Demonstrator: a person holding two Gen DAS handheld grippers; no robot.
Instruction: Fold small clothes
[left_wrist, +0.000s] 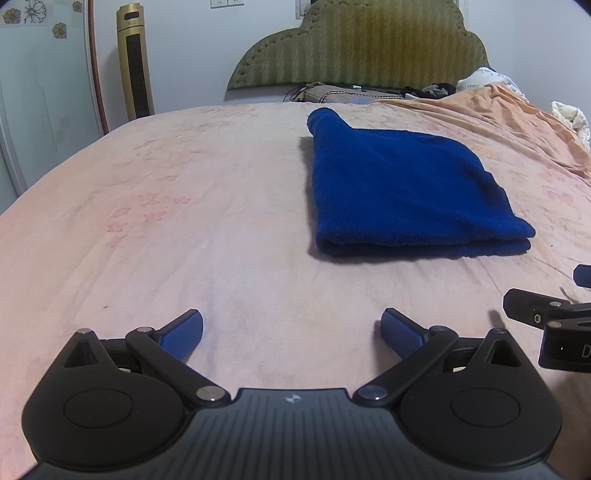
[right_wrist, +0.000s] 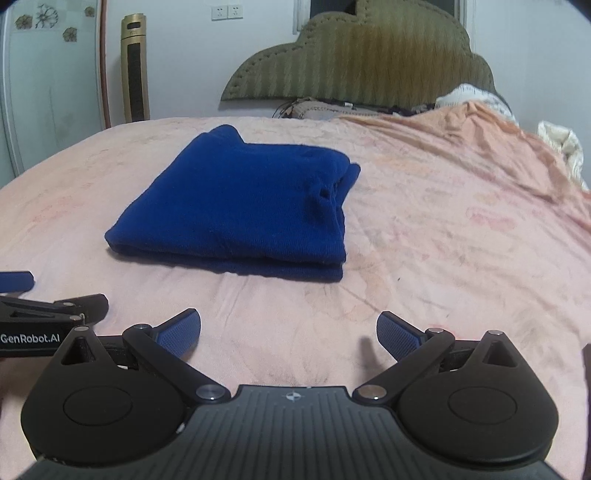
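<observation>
A dark blue knitted garment (left_wrist: 402, 188) lies folded into a thick square on the pink bedsheet (left_wrist: 184, 221), with one narrow end sticking out toward the headboard. In the right wrist view the same blue garment (right_wrist: 243, 206) sits ahead and left of centre. My left gripper (left_wrist: 291, 328) hovers open above the sheet, short of the garment and to its left, nothing between its blue pads. My right gripper (right_wrist: 288, 328) is open too, just in front of the garment's near folded edge. Each gripper shows at the edge of the other's view.
A padded olive headboard (left_wrist: 369, 44) stands at the far end, with pillows and dark cables at its foot. A rumpled orange blanket (right_wrist: 480, 147) covers the bed's right side. A gold tower fan (left_wrist: 135, 62) stands by the wall at left.
</observation>
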